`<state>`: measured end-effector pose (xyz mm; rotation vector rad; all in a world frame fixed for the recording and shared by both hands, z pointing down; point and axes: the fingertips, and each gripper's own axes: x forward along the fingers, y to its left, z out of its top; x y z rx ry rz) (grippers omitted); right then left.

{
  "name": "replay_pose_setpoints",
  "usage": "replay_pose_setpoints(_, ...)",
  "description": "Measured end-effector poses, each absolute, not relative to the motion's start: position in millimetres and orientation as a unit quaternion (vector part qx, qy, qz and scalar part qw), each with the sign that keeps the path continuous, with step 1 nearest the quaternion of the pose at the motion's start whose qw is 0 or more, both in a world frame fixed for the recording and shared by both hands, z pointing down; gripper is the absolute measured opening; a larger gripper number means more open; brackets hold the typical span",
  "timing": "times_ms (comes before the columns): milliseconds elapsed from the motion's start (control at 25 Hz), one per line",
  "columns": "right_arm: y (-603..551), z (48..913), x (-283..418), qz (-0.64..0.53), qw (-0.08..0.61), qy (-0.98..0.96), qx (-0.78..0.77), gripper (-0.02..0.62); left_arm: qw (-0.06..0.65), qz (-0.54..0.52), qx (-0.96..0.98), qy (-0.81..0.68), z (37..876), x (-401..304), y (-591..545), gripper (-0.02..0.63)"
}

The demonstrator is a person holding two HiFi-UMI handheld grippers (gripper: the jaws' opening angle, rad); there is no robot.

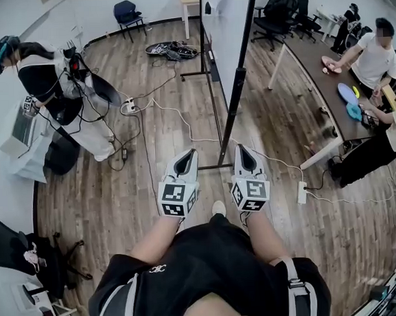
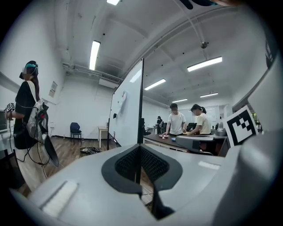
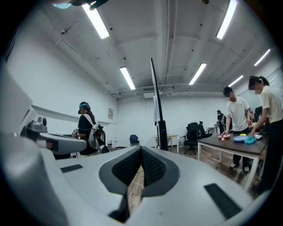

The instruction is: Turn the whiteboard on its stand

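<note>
The whiteboard (image 1: 221,36) stands edge-on ahead of me, with its black end post (image 1: 239,81) and floor rail (image 1: 213,115) nearest. In the left gripper view the white whiteboard (image 2: 127,110) shows its face. In the right gripper view the whiteboard (image 3: 157,110) is only a thin edge. My left gripper (image 1: 185,156) and right gripper (image 1: 244,150) are side by side, short of the post's foot and apart from it. Both are shut with nothing in them. The left gripper (image 2: 140,149) and the right gripper (image 3: 141,152) each show their pads meeting at the tip.
A person with a headset (image 1: 52,81) stands at the left among cables (image 1: 160,110). A long dark table (image 1: 319,85) with two people runs along the right. A power strip (image 1: 301,191) lies on the wood floor. Office chairs (image 1: 274,15) stand at the back.
</note>
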<state>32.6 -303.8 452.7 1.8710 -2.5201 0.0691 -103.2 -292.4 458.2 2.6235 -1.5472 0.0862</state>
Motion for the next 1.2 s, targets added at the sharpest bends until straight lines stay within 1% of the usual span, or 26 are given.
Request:
replay_pose_setpoints(160,-342,451,42,0.024,0.003,-0.807,0.591,0.006,0.054,0.030,0.854,-0.517,458,-97,-327,0.008)
replay_pose_setpoints(560,-432,462,81,0.040,0.014,-0.816,0.577,0.006,0.061,0.049,0.848,-0.524,463,-53,-416,0.008)
replay_pose_setpoints(880,-478,479,82,0.059,0.025,-0.833,0.550,0.006,0.071,0.070,0.841,-0.531,475,-39,-458,0.008)
replay_pose_setpoints(1040,-497,479,75,0.058,0.015,-0.838,0.543,0.009,0.064,0.075,0.842,-0.530,471,-43,-486,0.008)
replay_pose_setpoints(1080,-501,478,74,0.060,0.011,-0.840,0.539,0.059,0.063,0.073,0.842,-0.531,468,-43,-492,0.008)
replay_pose_setpoints(1120,-505,477,73,0.062,0.007,-0.841,0.537,0.126,0.062,0.070,0.842,-0.531,465,-43,-495,0.008)
replay_pose_setpoints(1200,-513,477,73,0.060,0.007,-0.841,0.538,0.170,0.058,0.069,0.845,-0.527,463,-42,-499,0.008)
